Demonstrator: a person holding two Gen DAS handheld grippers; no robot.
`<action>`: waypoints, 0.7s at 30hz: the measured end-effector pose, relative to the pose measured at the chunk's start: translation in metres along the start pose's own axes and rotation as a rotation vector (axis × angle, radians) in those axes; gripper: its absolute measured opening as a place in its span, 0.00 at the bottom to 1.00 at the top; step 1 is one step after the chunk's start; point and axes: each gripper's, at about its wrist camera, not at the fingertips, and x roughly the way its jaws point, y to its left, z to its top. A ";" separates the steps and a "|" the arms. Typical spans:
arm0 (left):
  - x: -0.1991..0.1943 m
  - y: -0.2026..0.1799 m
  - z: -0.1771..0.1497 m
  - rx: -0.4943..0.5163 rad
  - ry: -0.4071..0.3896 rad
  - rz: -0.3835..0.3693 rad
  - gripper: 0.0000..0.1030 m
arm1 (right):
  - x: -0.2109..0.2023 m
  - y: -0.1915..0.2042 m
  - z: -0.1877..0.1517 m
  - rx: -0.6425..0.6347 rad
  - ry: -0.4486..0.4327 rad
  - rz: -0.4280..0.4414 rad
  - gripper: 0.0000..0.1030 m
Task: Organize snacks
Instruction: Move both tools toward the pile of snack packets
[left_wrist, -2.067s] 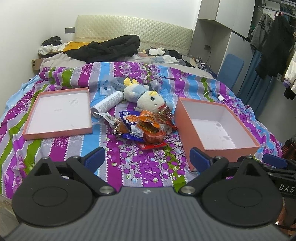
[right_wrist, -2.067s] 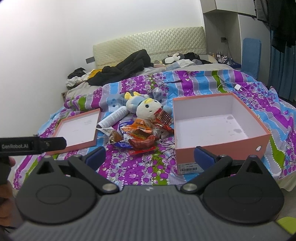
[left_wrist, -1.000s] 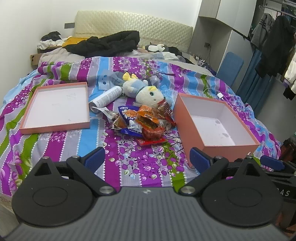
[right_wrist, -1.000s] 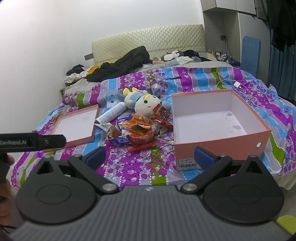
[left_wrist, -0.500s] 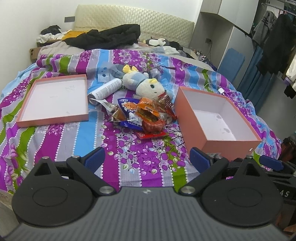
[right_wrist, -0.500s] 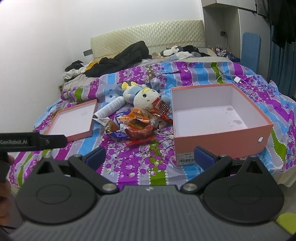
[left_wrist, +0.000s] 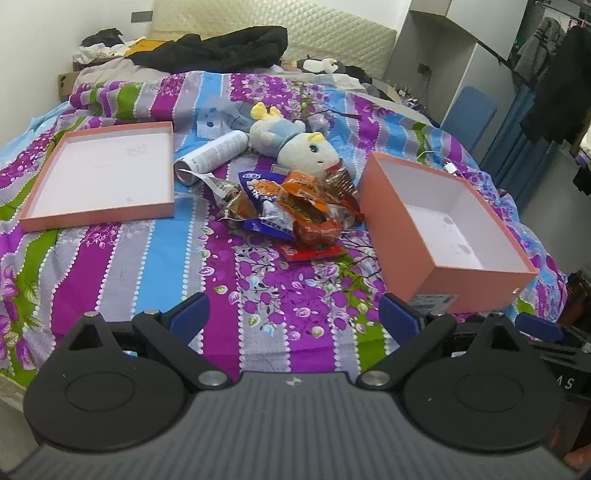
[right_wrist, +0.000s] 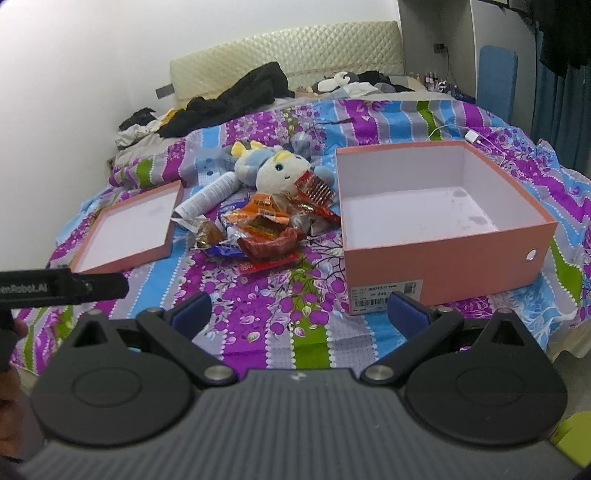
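Room's lit pretty evenly by soft indoor light, so the bed (left_wrist: 155, 258) colours pop and shadows are faint, just a thin dark edge under the box (right_wrist: 443, 258). The white wall (right_wrist: 92, 74) in the right wrist view is close to blown out. Heavy fisheye bending and dark vignette in the corners, and the tongs (left_wrist: 293, 317) look a bit soft up close

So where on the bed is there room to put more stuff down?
The near stretch of bedspread between the lid, the snack pile and the box is bare. The box and the lid are bare inside too. It is crowded in the middle, where the snacks, the stuffed toy and the white tube bunch together.
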 end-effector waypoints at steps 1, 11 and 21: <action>0.005 0.002 0.001 0.000 0.002 0.001 0.96 | 0.004 0.001 -0.001 -0.003 0.001 0.002 1.00; 0.063 0.030 0.016 -0.009 0.032 0.005 0.96 | 0.051 0.020 0.001 -0.064 -0.008 0.057 0.98; 0.134 0.058 0.036 -0.024 0.055 0.016 0.95 | 0.111 0.036 0.009 -0.139 -0.012 0.109 0.81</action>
